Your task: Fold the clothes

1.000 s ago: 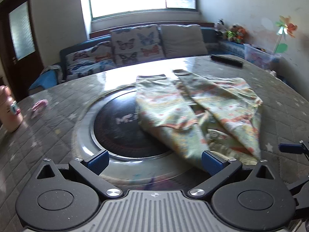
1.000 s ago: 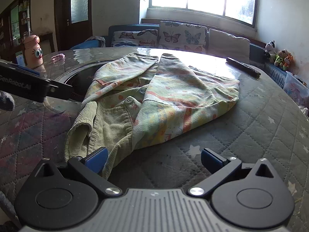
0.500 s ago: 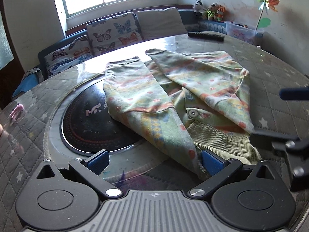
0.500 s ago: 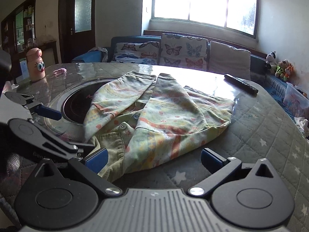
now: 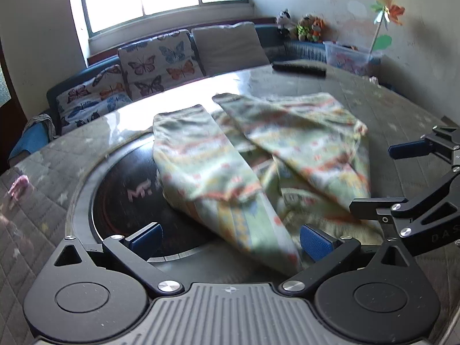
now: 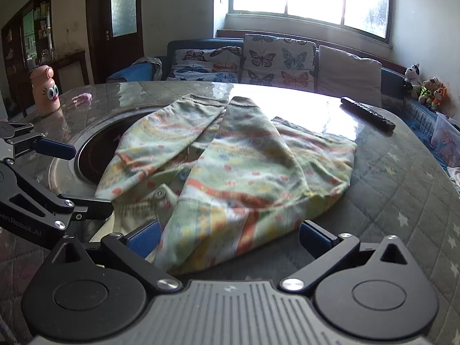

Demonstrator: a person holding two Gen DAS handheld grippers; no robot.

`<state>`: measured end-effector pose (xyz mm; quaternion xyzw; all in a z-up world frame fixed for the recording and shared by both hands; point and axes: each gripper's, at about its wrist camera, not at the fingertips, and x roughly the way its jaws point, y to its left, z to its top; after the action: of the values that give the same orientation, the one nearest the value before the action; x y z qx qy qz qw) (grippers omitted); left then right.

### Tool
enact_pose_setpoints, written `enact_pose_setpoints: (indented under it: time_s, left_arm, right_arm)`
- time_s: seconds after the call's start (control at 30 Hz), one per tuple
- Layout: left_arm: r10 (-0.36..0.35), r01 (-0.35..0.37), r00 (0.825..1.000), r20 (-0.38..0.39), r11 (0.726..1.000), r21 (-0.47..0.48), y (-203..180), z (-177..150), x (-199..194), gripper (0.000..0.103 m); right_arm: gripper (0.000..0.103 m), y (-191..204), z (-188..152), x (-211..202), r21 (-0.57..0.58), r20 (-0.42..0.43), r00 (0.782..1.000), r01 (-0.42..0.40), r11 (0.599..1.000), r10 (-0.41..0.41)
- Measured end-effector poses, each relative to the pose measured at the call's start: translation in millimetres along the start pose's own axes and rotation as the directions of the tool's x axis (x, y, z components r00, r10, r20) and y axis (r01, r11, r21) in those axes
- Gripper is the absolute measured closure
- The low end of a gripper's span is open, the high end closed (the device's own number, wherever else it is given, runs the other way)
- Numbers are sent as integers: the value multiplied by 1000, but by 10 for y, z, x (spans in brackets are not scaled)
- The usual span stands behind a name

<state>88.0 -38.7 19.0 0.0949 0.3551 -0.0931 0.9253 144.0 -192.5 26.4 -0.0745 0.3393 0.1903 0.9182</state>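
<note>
Patterned cotton garment [image 6: 230, 166] on round table [image 6: 402, 172], near hem between both open grippers.
Left gripper [image 5: 230, 237] and right gripper [image 6: 228, 234] gaping, empty, flanking that hem; sleeves running straight away toward window; both closer than a second ago.

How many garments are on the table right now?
1 visible: a patterned garment lying mid-table, partly over the dark round inset, near hem between both open grippers. Anything beneath it would be hidden.

Patterned green garment [image 6: 230, 169] lies on the table, sleeves folded inward.
</note>
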Motion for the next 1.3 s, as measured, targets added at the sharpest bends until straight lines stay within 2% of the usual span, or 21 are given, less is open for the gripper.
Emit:
enact_pose_setpoints:
  time_s: [0.17, 0.37, 0.53, 0.67, 0.83, 0.9, 0.93, 1.0, 1.03, 1.07, 1.1, 1.2, 1.3]
  left_arm:
    - [38, -38, 999, 7, 999, -25, 144, 170, 147, 0]
    - [67, -67, 998, 0, 997, -38, 312, 350, 376, 0]
    - [75, -75, 997, -9, 997, -26, 392, 483, 578, 0]
    - [75, -75, 997, -4, 997, -8, 418, 590, 729, 0]
    - [59, -59, 998, -2, 998, 0, 439, 737, 954, 0]
    - [46, -46, 999, 0, 999, 3, 448, 788, 1020, 1]
    - [40, -40, 999, 2, 999, 6, 452, 813, 1049, 1]
    - [31, -31, 999, 8, 999, 11, 454, 864, 1105, 1]
    - [27, -27, 1000, 11, 1000, 10, 457, 892, 1136, 1]
    - [22, -22, 1000, 13, 1000, 7, 463, 925, 1168, 3]
    - [15, -16, 1000, 15, 1000, 3, 468, 959, 1203, 3]
    - [-4, 4, 1000, 9, 1000, -21, 474, 1055, 1321, 10]
    - [-17, 17, 1000, -1, 999, -34, 470, 1128, 1451, 15]
  right_arm:
    - [0, -102, 298, 201, 1, 25, 1000, -14, 1000, 14]
    - [0, -273, 757, 660, 26, 35, 999, -16, 1000, 15]
    - [6, -402, 1077, 1147, 55, 20, 999, -26, 998, 25]
    - [8, -477, 1237, 1491, 77, -1, 999, -47, 996, 47]
    - [9, -439, 1318, 1848, 52, -45, 997, -54, 997, 56]
    - [20, -427, 1311, 1925, 32, -64, 997, -48, 998, 50]
    - [22, -428, 1305, 1942, 25, -64, 997, -46, 999, 47]
    - [44, -462, 1288, 1905, 28, -48, 998, -49, 998, 50]
    - [50, -505, 1283, 1877, 49, -43, 997, -62, 997, 65]
    - [66, -545, 1279, 1856, 71, -40, 996, -76, 995, 79]
    - [75, -578, 1271, 1833, 87, -37, 996, -80, 993, 83]
    - [87, -716, 1230, 1688, 124, -11, 998, -67, 990, 69]
    - [88, -856, 1196, 1508, 158, 23, 998, -58, 986, 55]
